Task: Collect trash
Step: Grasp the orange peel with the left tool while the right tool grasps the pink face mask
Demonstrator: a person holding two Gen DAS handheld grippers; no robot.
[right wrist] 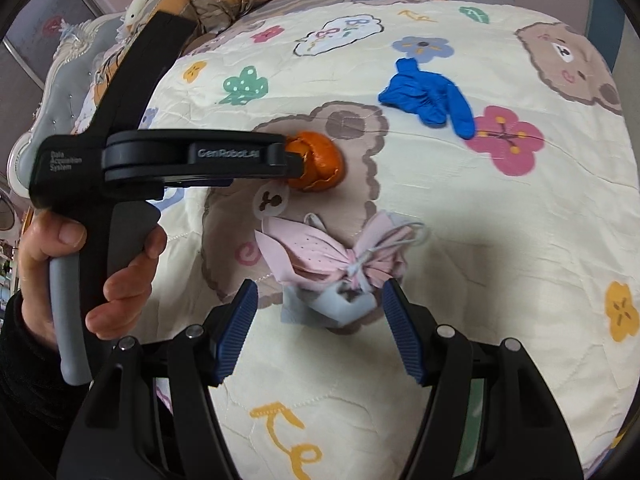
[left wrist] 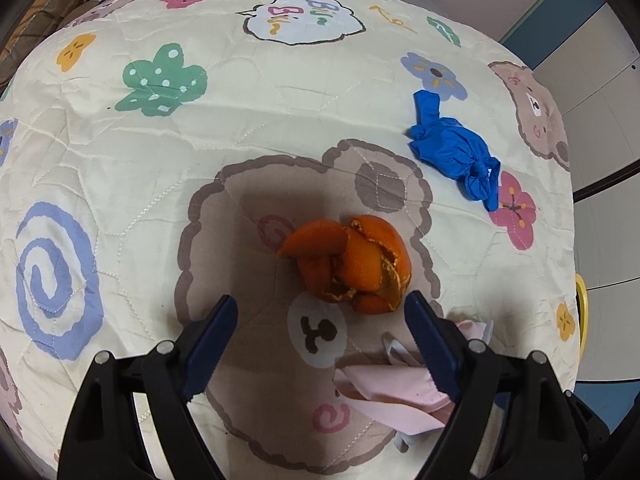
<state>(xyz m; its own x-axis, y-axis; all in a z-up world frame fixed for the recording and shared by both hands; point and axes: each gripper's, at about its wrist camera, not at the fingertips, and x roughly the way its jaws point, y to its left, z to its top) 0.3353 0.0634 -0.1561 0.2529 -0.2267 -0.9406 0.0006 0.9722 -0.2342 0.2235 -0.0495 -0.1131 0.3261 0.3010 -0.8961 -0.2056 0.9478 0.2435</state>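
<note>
An orange peel [left wrist: 350, 266] lies on the cartoon-print quilt [left wrist: 160, 168], just ahead of my open left gripper [left wrist: 320, 308], its right side close to the right finger. In the right wrist view the peel [right wrist: 320, 162] sits at the tip of the left gripper. A crumpled pink face mask [right wrist: 336, 258] lies between and just ahead of the fingers of my open right gripper [right wrist: 318, 294]; it also shows under the left gripper's right finger [left wrist: 384, 392]. A knotted blue glove [left wrist: 456, 148] lies farther off to the right [right wrist: 430, 94].
The quilt covers a bed; its right edge drops off near a wall and floor [left wrist: 600, 160]. A brown patterned blanket [right wrist: 224, 0] and a padded headboard [right wrist: 52, 112] are at the far left. A hand [right wrist: 80, 272] holds the left gripper's handle.
</note>
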